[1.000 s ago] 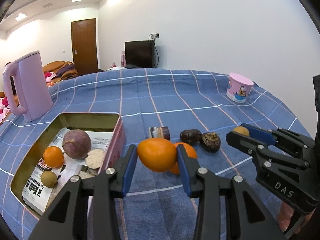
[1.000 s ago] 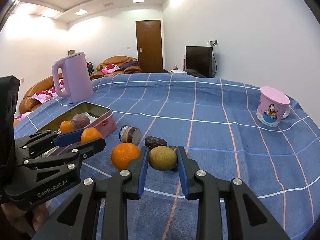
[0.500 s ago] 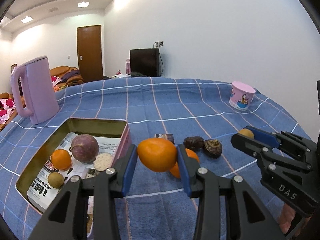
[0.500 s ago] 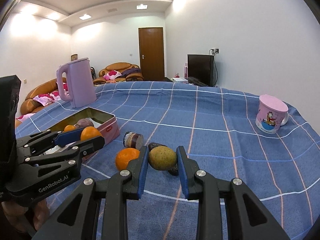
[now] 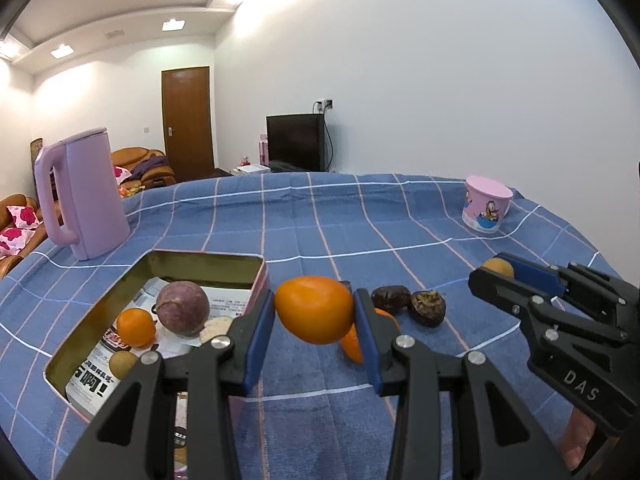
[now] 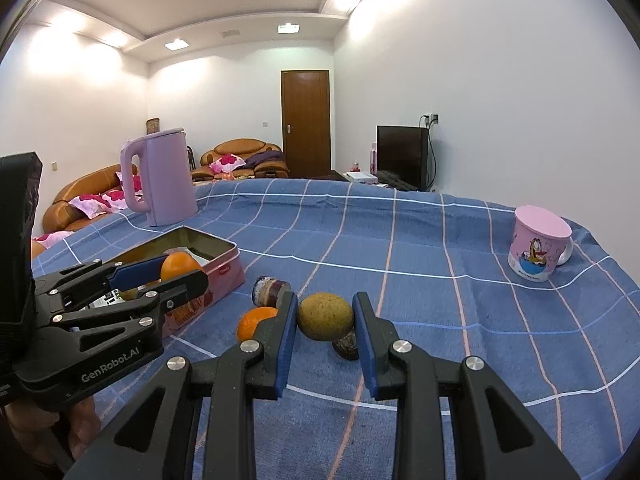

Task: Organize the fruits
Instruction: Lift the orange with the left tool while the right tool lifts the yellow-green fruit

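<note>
L wrist view: left gripper (image 5: 314,312) clamped on a smooth oval orange fruit (image 5: 314,309), blue pads pressed on both its sides, fruit lifted off the blue checked tablecloth (image 5: 360,216). Open rectangular gold-lined tin w/ pink outer walls (image 5: 256,276) sits at abt 9 o'clock from the held fruit, just beside it; inside, on printed paper: round purple fruit (image 5: 183,308), small orange citrus (image 5: 136,327), small tan round fruit (image 5: 123,364). At 3 o'clock, two dark wrinkled fruits (image 5: 408,304) lie on the cloth; another orange fruit (image 5: 352,344) is partly hidden behind the R pad. Tall lilac plastic kettle (image 5: 86,200) at 10 o'clock, pink cartoon mug (image 5: 486,210) at 2 o'clock, both well apart. R wrist view: right gripper (image 6: 325,322) closed on a dull yellow-green round fruit (image 6: 325,316), also off the cloth; tin at 10 o'clock, the other gripper between. Judgement: carry-to-tin step, both loads secured. To do it well: L goes first since it's nearest the tin; clear the rim before lowering, aim for bare paper toward 12 o'clock of the purple fruit, release low so nothing rolls or bruises. R waits, then follows, avoiding crossing the L tool.
</note>
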The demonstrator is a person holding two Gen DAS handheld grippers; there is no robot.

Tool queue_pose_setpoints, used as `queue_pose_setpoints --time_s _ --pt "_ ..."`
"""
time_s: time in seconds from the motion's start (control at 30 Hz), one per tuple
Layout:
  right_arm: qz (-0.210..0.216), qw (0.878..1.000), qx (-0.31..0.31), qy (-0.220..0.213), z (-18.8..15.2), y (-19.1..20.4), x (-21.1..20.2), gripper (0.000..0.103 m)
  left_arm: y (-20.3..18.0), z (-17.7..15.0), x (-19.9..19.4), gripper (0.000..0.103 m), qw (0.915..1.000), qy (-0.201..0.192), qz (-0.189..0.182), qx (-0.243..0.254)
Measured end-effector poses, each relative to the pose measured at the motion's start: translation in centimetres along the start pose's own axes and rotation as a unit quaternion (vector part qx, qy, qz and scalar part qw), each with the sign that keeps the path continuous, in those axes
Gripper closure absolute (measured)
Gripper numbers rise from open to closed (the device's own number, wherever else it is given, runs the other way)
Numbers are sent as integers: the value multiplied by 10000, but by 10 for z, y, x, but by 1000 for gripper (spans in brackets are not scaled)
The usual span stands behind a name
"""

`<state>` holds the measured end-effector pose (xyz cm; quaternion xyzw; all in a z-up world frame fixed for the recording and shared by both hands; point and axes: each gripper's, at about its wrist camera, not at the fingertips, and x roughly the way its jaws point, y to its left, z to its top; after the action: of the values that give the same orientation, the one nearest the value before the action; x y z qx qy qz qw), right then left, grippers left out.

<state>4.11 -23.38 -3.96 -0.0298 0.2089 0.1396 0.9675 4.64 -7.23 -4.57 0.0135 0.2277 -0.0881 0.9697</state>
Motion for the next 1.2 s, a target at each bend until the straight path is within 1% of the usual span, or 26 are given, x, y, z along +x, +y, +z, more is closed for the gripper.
queue_pose_setpoints --time_s 0.3,0.53,1.2 --pt "0 9999 -40 -135 0 1 -5 73 -2 0 -7 61 9998 -188 88 51" --pt "17 9995 -91 -303 0 3 -12 73 -7 -1 -16 61 9988 -411 199 172" --pt "65 9976 -205 -651 -2 7 -25 73 -12 -2 -28 61 9964 -737 317 291"
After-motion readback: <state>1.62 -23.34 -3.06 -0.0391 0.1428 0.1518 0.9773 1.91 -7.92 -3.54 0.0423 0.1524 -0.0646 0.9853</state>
